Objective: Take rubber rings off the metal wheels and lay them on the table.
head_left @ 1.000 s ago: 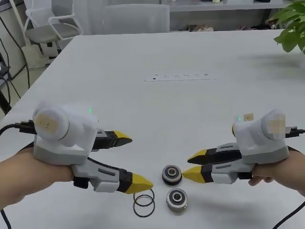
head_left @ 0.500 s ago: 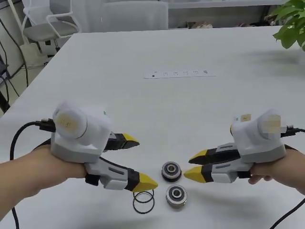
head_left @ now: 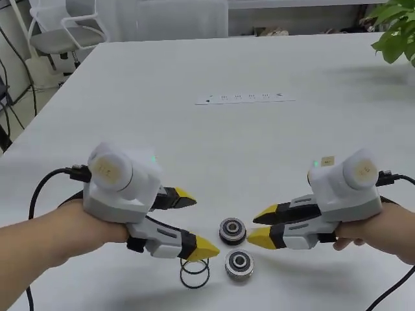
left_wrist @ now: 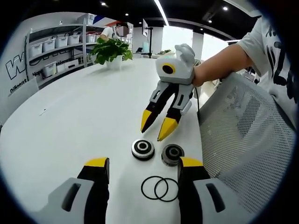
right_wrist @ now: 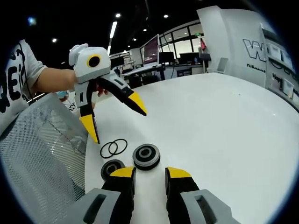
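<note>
Two small metal wheels lie on the white table [head_left: 214, 142]. The far wheel [head_left: 232, 230] [left_wrist: 142, 149] [right_wrist: 146, 156] has a dark rim, and the near wheel [head_left: 239, 264] [left_wrist: 172, 154] [right_wrist: 112, 168] looks greyer. Two thin black rubber rings [head_left: 194, 272] [left_wrist: 160, 188] [right_wrist: 113, 148] lie overlapping on the table, left of the near wheel. My left gripper [head_left: 201, 223] [left_wrist: 143, 164] [right_wrist: 115, 117] is open wide, with its lower fingertip just above the rings. From the right, my right gripper [head_left: 256, 227] [right_wrist: 150, 173] [left_wrist: 156, 127] points at the far wheel, open a little and holding nothing.
A flat white strip with small marks [head_left: 243, 98] lies mid-table. A potted plant [head_left: 395, 32] stands at the far right corner. An office chair [head_left: 61, 32] sits beyond the far left edge. Cables trail from both grippers.
My left gripper has moved right, closer to the wheels and rings. The right gripper has edged slightly left. The wheels and the rings have stayed put.
</note>
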{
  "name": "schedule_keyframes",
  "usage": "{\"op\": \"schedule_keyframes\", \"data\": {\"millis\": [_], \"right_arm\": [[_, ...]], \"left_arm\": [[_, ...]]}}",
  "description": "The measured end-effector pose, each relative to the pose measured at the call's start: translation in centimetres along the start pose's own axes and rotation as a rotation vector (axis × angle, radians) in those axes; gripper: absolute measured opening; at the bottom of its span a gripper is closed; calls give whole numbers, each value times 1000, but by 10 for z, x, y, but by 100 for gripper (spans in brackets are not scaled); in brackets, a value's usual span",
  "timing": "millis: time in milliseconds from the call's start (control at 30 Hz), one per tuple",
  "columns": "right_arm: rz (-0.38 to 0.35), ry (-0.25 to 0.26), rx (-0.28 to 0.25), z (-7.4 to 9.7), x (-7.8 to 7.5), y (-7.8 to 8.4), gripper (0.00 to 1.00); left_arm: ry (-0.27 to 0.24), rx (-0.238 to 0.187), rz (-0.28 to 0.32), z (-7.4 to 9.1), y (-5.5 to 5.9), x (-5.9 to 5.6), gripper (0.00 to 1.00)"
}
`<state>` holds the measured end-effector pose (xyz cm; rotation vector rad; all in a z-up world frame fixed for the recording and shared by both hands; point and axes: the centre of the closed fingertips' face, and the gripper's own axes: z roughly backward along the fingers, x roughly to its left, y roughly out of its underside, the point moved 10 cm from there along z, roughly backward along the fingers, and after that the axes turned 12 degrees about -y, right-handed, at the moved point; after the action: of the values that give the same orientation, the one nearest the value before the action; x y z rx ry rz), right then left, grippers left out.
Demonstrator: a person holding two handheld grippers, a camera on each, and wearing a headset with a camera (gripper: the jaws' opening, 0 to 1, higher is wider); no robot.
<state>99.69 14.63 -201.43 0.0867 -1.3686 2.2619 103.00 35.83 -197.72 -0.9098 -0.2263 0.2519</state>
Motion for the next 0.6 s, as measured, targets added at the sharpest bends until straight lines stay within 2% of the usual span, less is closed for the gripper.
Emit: {"op": "schedule_keyframes", "data": {"millis": [367, 600], "right_arm": [[-3, -15, 10, -5, 0, 2, 22], [-9, -17, 10, -6, 1, 5, 22]], "left_arm": [[15, -2, 8, -15, -3, -1, 49], [36, 3, -8, -25, -4, -8, 43]]}}
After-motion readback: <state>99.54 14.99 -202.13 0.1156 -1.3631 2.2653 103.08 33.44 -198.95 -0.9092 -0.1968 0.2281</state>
